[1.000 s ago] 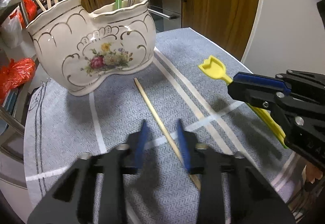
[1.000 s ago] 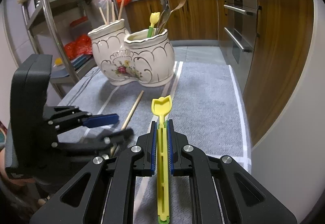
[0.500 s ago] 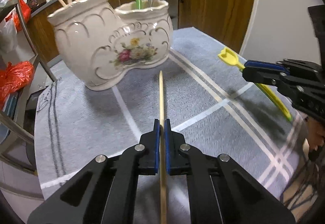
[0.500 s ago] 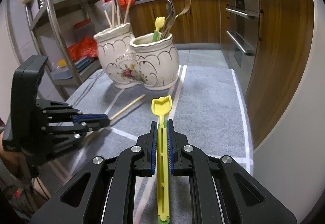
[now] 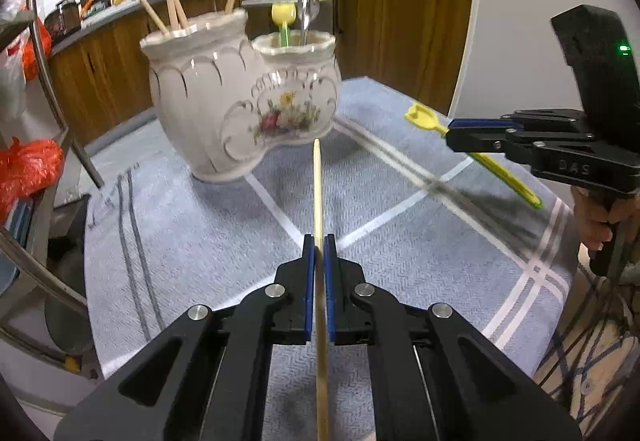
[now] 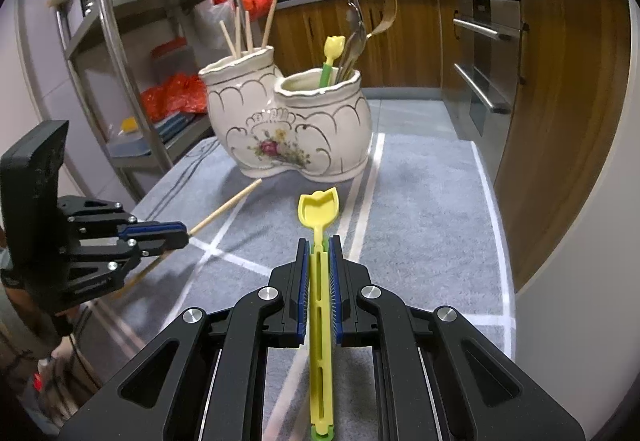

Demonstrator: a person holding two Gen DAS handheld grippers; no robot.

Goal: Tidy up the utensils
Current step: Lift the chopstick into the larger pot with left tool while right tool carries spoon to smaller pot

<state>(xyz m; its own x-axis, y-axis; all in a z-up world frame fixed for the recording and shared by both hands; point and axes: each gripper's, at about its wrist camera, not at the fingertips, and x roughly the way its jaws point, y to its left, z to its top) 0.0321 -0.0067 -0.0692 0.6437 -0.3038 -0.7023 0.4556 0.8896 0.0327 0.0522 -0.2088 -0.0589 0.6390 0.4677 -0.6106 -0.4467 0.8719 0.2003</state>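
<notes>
A white ceramic two-pot holder [image 5: 240,101] [image 6: 288,121] with a flower print stands on the grey cloth. Its left pot holds several wooden chopsticks [image 6: 244,33]; its right pot holds a yellow tulip spoon [image 6: 333,53] and metal cutlery [image 6: 360,37]. My left gripper [image 5: 318,245] [image 6: 182,233] is shut on a wooden chopstick [image 5: 317,193] [image 6: 228,205], lifted above the cloth and pointing at the holder. My right gripper [image 6: 318,245] [image 5: 450,135] is shut on a yellow tulip spoon [image 6: 318,209] [image 5: 420,117], held above the cloth to the right of the holder.
The grey checked cloth [image 5: 208,241] [image 6: 420,209] covers the small table. A metal shelf rack [image 6: 120,53] with red bags [image 5: 28,169] stands at the left. Wooden cabinets and an oven [image 6: 484,53] are behind and to the right.
My left gripper closed on the chopstick and lifted it off the cloth, turning it toward the holder. My right gripper kept hold of the yellow spoon and rose slightly.
</notes>
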